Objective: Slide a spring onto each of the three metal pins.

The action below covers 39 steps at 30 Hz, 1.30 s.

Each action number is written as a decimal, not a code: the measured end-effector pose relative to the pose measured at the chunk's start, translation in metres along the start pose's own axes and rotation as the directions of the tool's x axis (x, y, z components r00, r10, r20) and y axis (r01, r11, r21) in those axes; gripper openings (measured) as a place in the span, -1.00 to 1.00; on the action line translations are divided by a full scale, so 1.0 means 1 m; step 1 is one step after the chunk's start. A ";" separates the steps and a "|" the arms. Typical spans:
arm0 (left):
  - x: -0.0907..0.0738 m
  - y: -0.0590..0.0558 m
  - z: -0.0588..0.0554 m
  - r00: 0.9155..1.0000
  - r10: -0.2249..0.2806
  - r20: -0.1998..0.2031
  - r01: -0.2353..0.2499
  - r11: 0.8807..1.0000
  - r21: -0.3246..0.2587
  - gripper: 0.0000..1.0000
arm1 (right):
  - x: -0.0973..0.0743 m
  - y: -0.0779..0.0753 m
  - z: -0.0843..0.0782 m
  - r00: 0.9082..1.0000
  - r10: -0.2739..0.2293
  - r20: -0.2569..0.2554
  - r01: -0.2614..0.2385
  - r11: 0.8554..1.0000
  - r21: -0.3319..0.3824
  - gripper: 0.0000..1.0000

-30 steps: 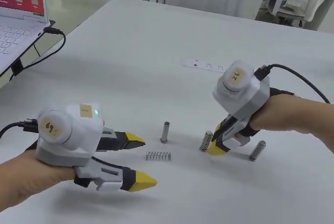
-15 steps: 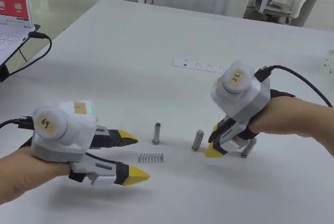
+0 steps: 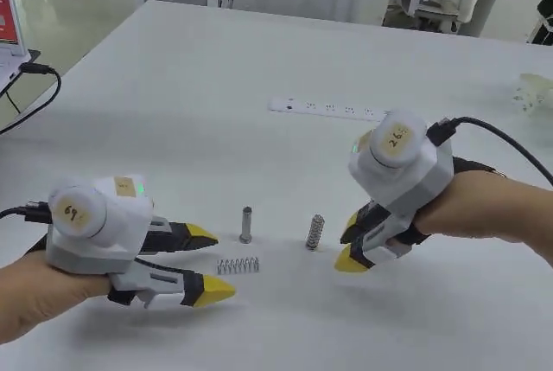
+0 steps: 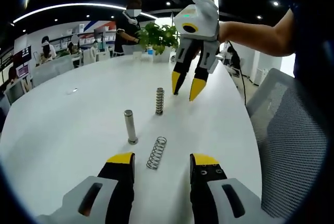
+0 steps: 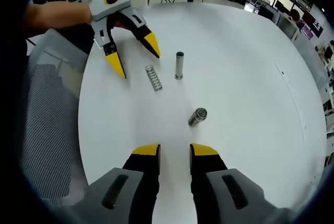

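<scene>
Spring (image 3: 238, 265) lying loose by bare pin (image 3: 246, 224), likely last to fit; right tongs (image 3: 347, 247) now drawn back from sprung pin (image 3: 315, 231), parted, empty; left tongs (image 3: 216, 264) wide, empty, nearing it.

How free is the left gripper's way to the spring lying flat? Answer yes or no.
Likely yes: the left gripper is open, the loose spring lies just ahead of its jaws, and the bare pin stands off to one side.

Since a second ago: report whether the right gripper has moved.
Yes: the right gripper has backed slightly away from the spring-covered pin, rightward in the head view.
</scene>
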<state>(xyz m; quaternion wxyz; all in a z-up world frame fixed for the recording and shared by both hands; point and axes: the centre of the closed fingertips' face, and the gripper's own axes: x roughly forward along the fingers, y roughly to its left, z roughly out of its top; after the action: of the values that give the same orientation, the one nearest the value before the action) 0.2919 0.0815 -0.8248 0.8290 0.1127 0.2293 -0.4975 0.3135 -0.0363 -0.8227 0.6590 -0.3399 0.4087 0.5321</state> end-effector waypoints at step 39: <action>0.017 0.007 -0.016 0.998 0.004 -0.065 -0.001 0.999 0.041 -0.82 | -0.003 0.015 -0.012 0.999 -0.002 0.043 0.000 0.999 0.039 -0.59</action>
<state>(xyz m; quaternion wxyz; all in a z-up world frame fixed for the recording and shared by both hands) 0.3005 0.0785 -0.8473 0.8192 0.1460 0.2458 -0.4972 0.2967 -0.0451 -0.8254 0.6744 -0.3156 0.4048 0.5308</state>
